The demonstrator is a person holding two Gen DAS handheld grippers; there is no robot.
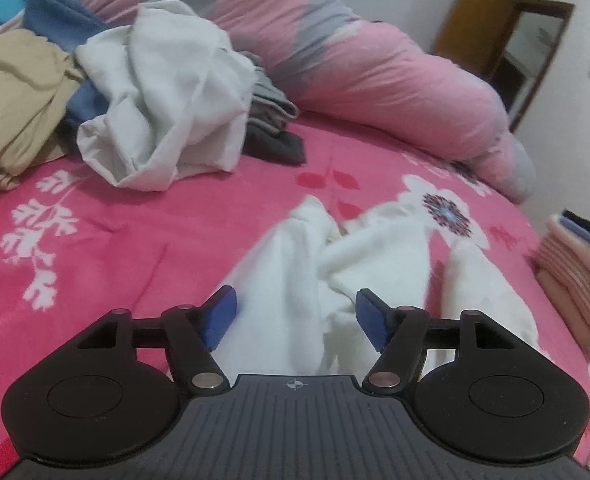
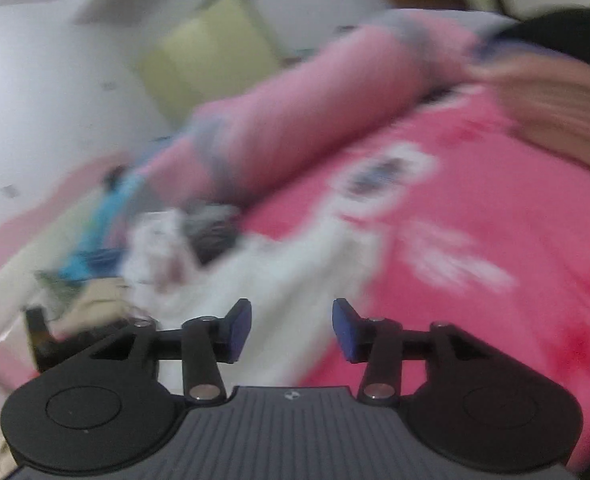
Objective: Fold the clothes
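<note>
One white garment lies crumpled (deep creases); both hand-held grippers spread, pinching nothing.

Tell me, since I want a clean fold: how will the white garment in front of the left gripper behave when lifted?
The white garment lies bunched in soft ridges, so it will probably droop limply. It looks thick, perhaps fleecy, so likely not slippery.

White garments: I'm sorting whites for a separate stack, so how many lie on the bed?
2. One crumpled white garment sits in the far pile; one white garment lies spread just ahead of the left gripper. Others may be buried in the pile.
</note>
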